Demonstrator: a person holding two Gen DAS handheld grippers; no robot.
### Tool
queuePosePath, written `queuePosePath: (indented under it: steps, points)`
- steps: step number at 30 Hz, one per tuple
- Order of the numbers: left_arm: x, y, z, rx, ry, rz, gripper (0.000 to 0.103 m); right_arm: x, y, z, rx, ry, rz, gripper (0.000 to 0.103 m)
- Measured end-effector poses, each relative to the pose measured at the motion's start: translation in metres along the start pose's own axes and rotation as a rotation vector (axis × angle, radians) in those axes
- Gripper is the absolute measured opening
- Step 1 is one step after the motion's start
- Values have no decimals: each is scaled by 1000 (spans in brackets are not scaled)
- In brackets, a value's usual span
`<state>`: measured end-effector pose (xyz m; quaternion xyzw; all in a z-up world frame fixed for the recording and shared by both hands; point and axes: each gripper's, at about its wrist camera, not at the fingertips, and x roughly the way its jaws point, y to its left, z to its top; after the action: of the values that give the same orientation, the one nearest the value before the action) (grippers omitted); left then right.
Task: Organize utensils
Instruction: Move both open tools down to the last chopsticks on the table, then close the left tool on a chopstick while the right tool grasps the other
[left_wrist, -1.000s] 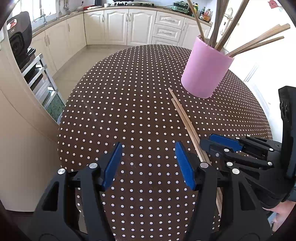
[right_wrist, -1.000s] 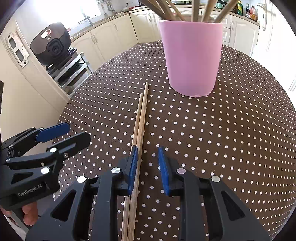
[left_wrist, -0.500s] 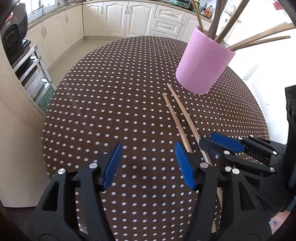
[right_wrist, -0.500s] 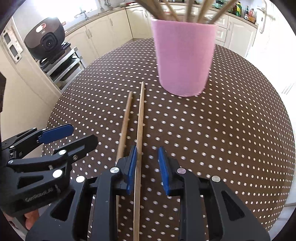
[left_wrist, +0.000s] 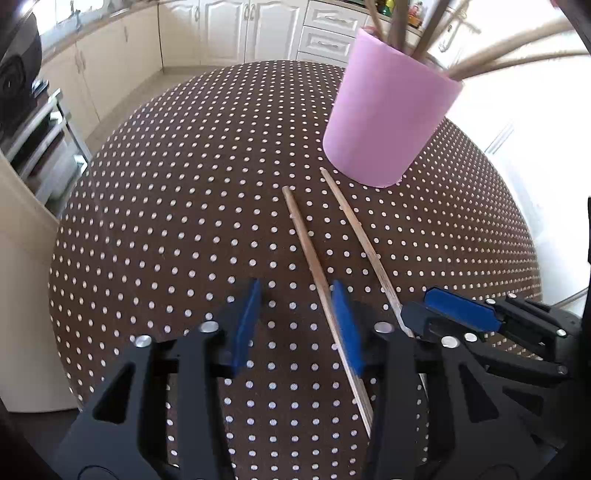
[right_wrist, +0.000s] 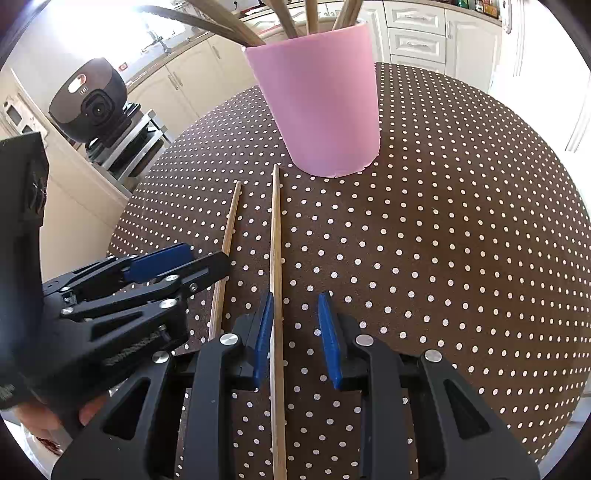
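Observation:
Two wooden chopsticks lie apart on the dotted brown tablecloth (left_wrist: 166, 221), pointing at a pink cup (left_wrist: 388, 122) (right_wrist: 325, 103) that holds several more sticks. My left gripper (left_wrist: 295, 325) (right_wrist: 207, 258) is closing around the left chopstick (left_wrist: 306, 251) (right_wrist: 231, 221). That stick lies between the jaws against the right pad (left_wrist: 347, 332), with a wide gap to the other pad. My right gripper (right_wrist: 295, 332) (left_wrist: 417, 306) straddles the right chopstick (right_wrist: 275, 240) (left_wrist: 354, 229). This one rests beside the left pad (right_wrist: 264, 332), clear of the right pad.
The round table's edge curves close on the left (left_wrist: 55, 258) and near side. A black appliance (right_wrist: 90, 103) sits on a metal rack beyond it. Cream cabinets (left_wrist: 221, 29) line the far wall. A hand (right_wrist: 92, 410) holds the left gripper.
The chopsticks, side by side and touching a second ago, now lie apart. My left gripper shifted right over the left chopstick and its jaws narrowed. The cup looks nearer.

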<state>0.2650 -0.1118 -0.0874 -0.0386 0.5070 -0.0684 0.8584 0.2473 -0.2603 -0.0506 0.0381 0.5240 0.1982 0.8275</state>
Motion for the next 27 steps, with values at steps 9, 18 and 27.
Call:
queuePosePath:
  steps: [9, 18, 27]
  points:
    - [8, -14, 0, 59, 23, 1, 12, -4, -3, 0, 0, -4, 21, 25]
    - [-2, 2, 0, 92, 40, 17, 7, 15, 18, 25, -24, -6, 5, 25]
    - [-2, 21, 14, 118, 59, 9, 6, 36, 29, 46, -60, 22, -30, 25]
